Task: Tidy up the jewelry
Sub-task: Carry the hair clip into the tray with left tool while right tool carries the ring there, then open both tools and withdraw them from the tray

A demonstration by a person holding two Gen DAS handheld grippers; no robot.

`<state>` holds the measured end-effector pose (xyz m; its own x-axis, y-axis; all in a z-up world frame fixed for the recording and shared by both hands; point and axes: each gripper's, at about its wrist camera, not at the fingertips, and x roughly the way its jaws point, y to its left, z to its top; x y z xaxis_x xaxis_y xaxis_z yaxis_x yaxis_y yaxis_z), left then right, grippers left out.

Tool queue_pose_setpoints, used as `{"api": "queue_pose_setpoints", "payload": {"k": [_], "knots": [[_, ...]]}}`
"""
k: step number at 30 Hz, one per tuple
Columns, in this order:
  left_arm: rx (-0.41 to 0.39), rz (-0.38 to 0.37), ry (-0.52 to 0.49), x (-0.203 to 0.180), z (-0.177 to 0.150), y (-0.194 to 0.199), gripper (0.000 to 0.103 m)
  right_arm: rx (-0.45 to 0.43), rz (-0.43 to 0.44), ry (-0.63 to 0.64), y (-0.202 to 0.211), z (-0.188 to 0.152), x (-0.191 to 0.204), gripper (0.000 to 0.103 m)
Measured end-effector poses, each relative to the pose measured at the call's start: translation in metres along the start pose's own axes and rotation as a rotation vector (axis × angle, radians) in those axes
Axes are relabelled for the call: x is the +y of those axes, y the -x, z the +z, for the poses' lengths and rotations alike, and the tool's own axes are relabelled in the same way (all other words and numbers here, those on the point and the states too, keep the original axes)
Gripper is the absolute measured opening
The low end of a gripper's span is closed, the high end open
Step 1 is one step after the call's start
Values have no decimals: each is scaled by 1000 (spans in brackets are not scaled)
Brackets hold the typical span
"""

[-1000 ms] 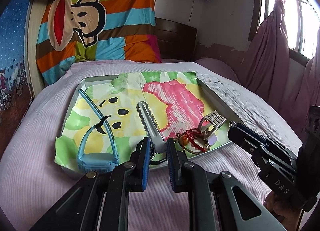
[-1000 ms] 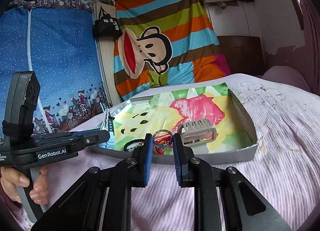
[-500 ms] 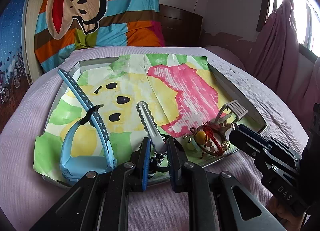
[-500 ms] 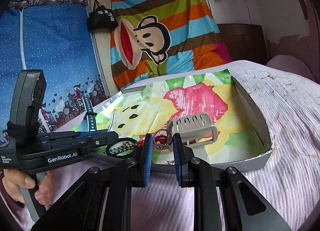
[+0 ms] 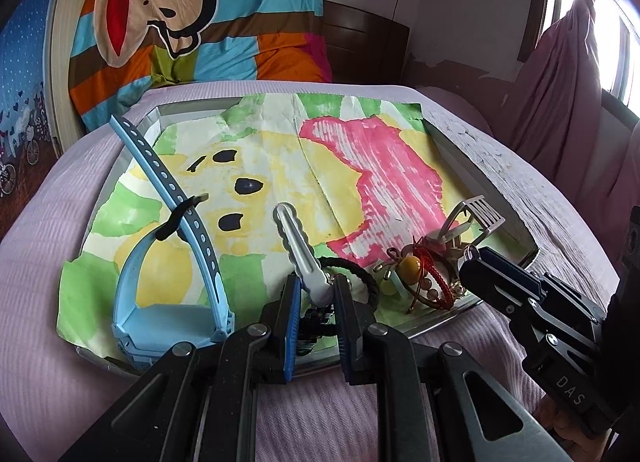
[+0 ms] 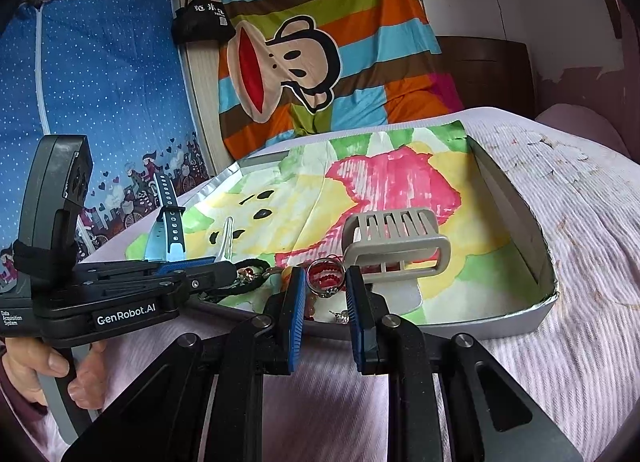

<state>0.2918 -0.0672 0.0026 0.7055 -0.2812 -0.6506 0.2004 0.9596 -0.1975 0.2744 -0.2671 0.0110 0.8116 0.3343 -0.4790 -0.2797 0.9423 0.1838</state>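
Observation:
A shallow silver tray (image 5: 486, 178) lined with painted paper lies on the pink bed. My left gripper (image 5: 316, 294) is shut on a grey wavy hair clip (image 5: 298, 246), held over the tray's near edge, above a black hair tie (image 5: 362, 274). A blue watch (image 5: 176, 262) stands at the tray's left. My right gripper (image 6: 326, 282) is shut on a silver ring with red beads (image 6: 326, 278), at the tray's near edge. It also shows in the left wrist view (image 5: 500, 286), by a red cord bracelet with an amber bead (image 5: 420, 274). A grey claw clip (image 6: 394, 246) stands just behind.
The tray's wall (image 6: 516, 218) rises on the right side. A striped monkey blanket (image 5: 180, 22) hangs at the headboard. Pink curtains (image 5: 560, 82) hang at the right by a window. Pink bedcover (image 6: 580, 190) surrounds the tray.
Both grippers have moved closer to the tray and lower, each still holding its item. The jewelry pieces in the tray have stayed where they were.

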Motion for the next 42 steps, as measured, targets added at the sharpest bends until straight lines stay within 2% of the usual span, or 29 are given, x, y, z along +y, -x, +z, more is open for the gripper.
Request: {"api": "queue_pose_setpoints", "payload": {"k": [9, 16, 21, 24, 27, 28, 30, 33, 34, 42], "knots": [[-1, 1, 1, 0, 0, 1, 16, 16, -21, 11, -3, 2, 3, 18], [-31, -24, 28, 4, -4, 4, 16, 13, -33, 15, -1, 1, 4, 18], [-55, -39, 50, 6, -7, 13, 25, -21, -34, 2, 7, 0, 1, 29], [-70, -46, 65, 8, -11, 19, 28, -39, -39, 1, 11, 0, 0, 29], [-99, -49, 80, 10, -13, 27, 38, -64, -49, 3, 17, 0, 1, 29], [-113, -48, 86, 10, -14, 31, 44, -75, -52, 3, 20, 0, 1, 30], [-142, -44, 94, 11, -16, 39, 49, -98, -61, 0, 27, 0, 0, 42], [-174, -35, 100, 11, -19, 51, 55, -135, -69, -8, 37, -1, -1, 48], [-188, -27, 98, 10, -20, 55, 61, -144, -73, -12, 40, -1, -2, 49], [-255, 21, 98, 9, -29, 84, 88, -196, -79, -27, 64, -3, 1, 75]]}}
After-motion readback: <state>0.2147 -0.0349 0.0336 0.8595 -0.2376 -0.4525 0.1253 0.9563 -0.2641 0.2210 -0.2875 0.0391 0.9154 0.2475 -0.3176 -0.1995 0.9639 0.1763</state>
